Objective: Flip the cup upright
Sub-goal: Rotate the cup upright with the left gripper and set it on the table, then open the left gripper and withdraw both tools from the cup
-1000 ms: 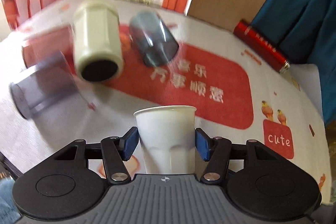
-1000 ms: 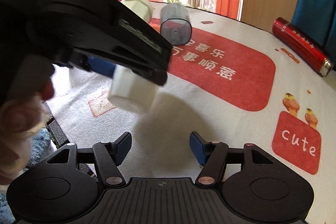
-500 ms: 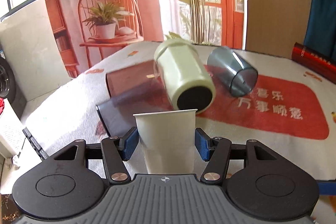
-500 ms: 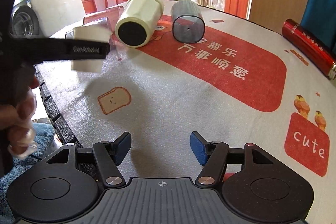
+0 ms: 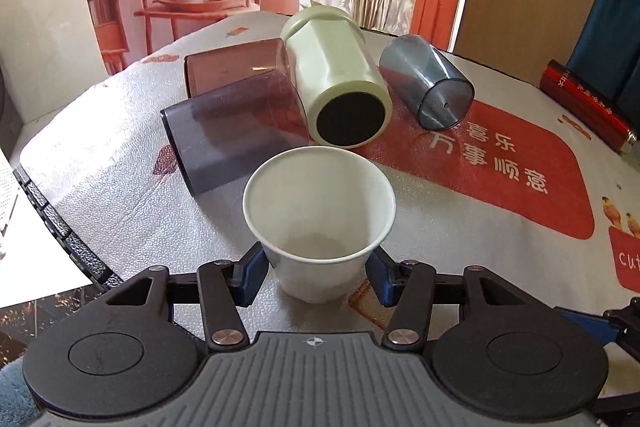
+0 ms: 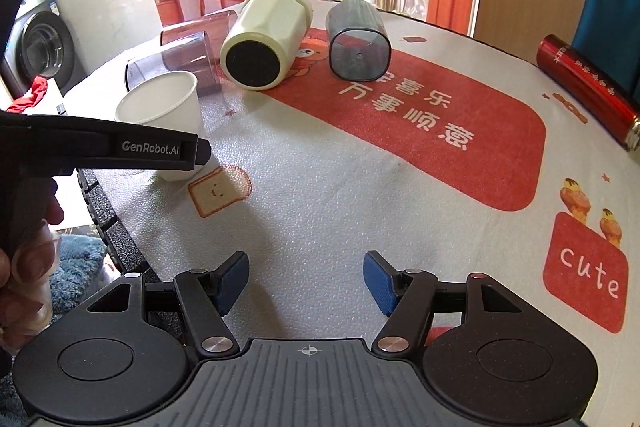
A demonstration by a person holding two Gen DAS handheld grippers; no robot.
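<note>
We have the white paper cup standing upright on the tablecloth, mouth up, between the fingers of our left claw. The blue pads sit at the cup's lower wall on both sides; from the left wrist view they look close against it, with perhaps a sliver of gap, so we cannot tell whether the claw grips the cup or has let go. In the right wrist view the same cup shows at ten o'clock, its base down near the toast drawing and the table's near edge, partly hidden behind the black body of the left claw.

Our right claw has its fingers spread wide apart with nothing between them, over bare cloth.

Beyond the paper cup, four other cups lie on their sides. At twelve o'clock from it, the cream cup points its dark base toward us. At eleven o'clock lies the smoky purple cup, touching the cream one, with a brown cup behind it. At one o'clock lies the grey-blue cup, just beside the cream cup. A red tube rests at the far right edge at two o'clock
</note>
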